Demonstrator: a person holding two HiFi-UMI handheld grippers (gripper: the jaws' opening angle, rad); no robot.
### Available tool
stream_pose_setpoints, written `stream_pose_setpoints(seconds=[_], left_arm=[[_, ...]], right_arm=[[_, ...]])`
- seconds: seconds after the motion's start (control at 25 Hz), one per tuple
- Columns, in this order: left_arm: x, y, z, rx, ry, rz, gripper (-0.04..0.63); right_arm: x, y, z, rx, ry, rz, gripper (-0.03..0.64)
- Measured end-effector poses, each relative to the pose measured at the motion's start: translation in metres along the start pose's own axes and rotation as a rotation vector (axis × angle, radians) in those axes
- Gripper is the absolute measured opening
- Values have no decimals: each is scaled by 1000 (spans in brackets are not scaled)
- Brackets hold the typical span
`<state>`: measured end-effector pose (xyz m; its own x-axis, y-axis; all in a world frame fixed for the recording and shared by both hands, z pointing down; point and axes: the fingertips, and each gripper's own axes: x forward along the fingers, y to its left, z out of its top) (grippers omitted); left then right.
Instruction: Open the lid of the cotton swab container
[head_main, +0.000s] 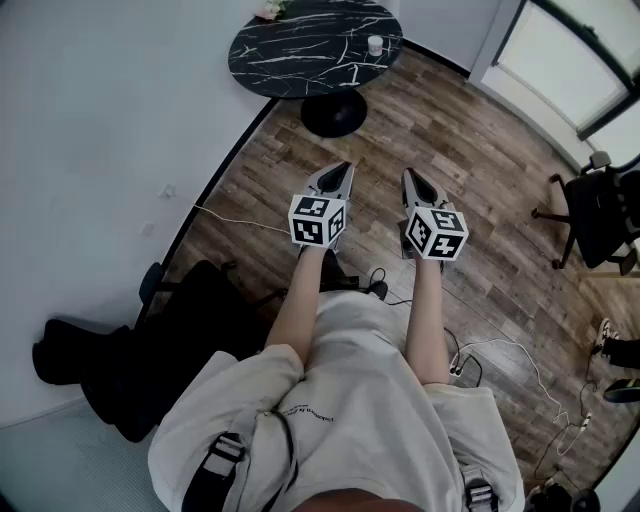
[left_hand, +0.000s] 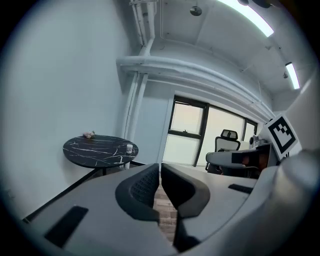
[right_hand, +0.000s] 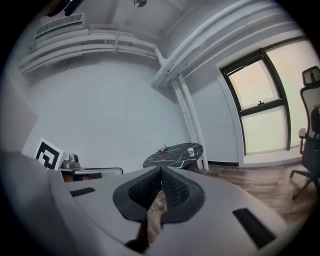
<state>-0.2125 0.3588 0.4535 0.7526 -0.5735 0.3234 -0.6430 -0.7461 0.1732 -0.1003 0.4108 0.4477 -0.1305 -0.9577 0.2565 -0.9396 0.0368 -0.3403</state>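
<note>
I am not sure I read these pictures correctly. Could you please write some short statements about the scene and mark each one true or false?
1. The left tool and the right tool are both shut, with nothing between their jaws. True.
2. The small white container is held in the left tool. False: it stands on the round table, well apart from both tools.
3. An office chair stands at the right edge of the head view. True.
4. The top of the round table is plain white. False: it is black with thin white veins.
</note>
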Motion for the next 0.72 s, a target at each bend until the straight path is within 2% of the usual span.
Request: stream_pose_setpoints(seconds=[0.24,0.52,0.72], left_arm=[[-8,-8,7,31,-19,-1,29],[-17,-5,4,31,-29,12,29],[-12,5,5,48,-21,15,29]], right_arm=[[-10,-2,-2,4,-8,-6,34],[-9,1,-9,-8,-4,3,34],[12,3,-14,-160,55,2,35]])
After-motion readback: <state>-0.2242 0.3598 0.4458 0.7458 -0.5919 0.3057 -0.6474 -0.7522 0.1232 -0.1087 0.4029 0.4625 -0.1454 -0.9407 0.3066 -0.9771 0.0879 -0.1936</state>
